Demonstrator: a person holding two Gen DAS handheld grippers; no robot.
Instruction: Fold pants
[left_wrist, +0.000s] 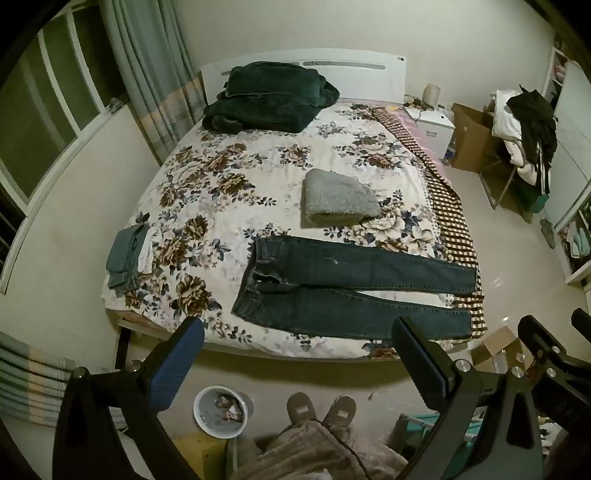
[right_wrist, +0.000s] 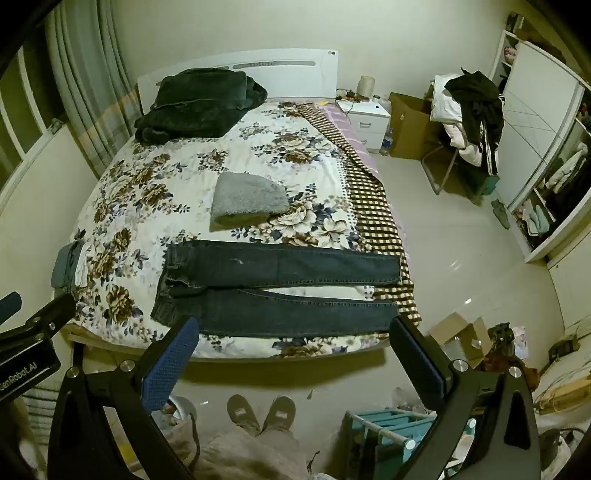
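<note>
Dark blue jeans (left_wrist: 351, 284) (right_wrist: 280, 291) lie flat across the near end of the floral bed (left_wrist: 221, 192) (right_wrist: 155, 184), waistband to the left and both legs stretched to the right. My left gripper (left_wrist: 297, 332) hovers above the bed's near edge, open, with nothing between its fingers. In the right wrist view my right gripper (right_wrist: 293, 332) is likewise open and empty, held over the same edge in front of the jeans. Neither gripper touches the cloth.
A folded grey towel (left_wrist: 338, 197) (right_wrist: 247, 203) lies mid-bed, a dark green blanket pile (left_wrist: 266, 98) at the headboard, small folded clothes (left_wrist: 129, 254) at the left edge. A person's slippered feet (left_wrist: 319, 408), a white bin (left_wrist: 219, 411), cardboard boxes (right_wrist: 461, 336) and a clothes-laden chair (right_wrist: 469, 110) are on the floor.
</note>
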